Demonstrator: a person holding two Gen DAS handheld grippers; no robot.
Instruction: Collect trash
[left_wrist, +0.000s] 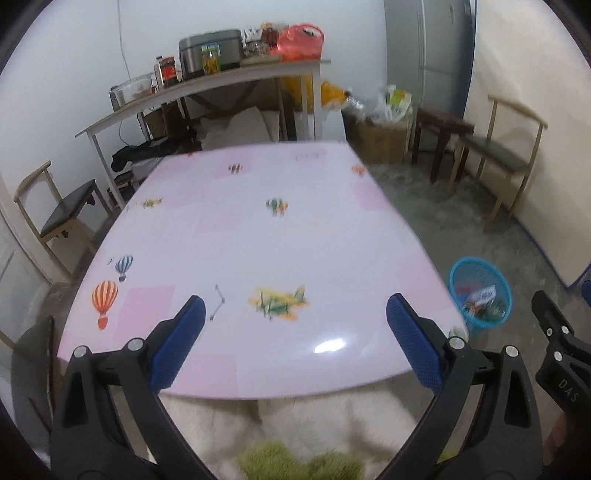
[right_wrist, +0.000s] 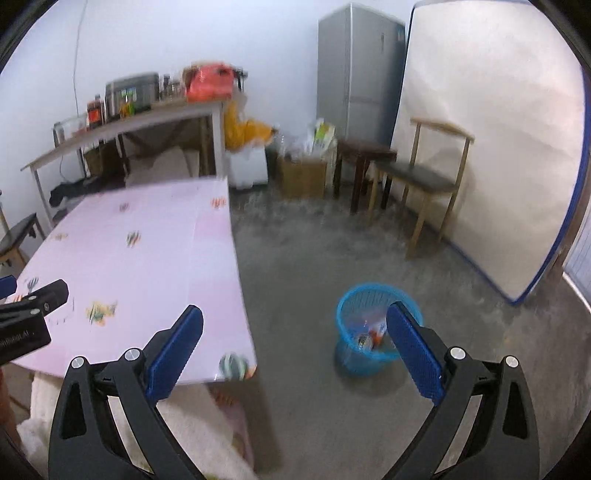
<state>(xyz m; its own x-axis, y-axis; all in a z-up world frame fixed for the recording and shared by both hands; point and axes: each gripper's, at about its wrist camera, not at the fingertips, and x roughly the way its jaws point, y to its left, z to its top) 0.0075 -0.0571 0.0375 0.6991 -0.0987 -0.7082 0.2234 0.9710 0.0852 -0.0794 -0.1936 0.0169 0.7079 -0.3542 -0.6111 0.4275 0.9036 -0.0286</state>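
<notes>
Here the left gripper (left_wrist: 295, 314) hangs over the near edge of the pink table (left_wrist: 258, 236), its blue pads spread wide with nothing between them. The right gripper (right_wrist: 295, 325) is likewise wide open and empty, held beyond the table's right edge above the grey floor (right_wrist: 369, 251). A blue mesh basket (right_wrist: 354, 354) stands on that floor just right of the table, and the trash (right_wrist: 369, 338), a few crumpled wrappers, lies inside it. A wooden chair (right_wrist: 424, 177) stands by the far wall, well apart from the basket
</notes>
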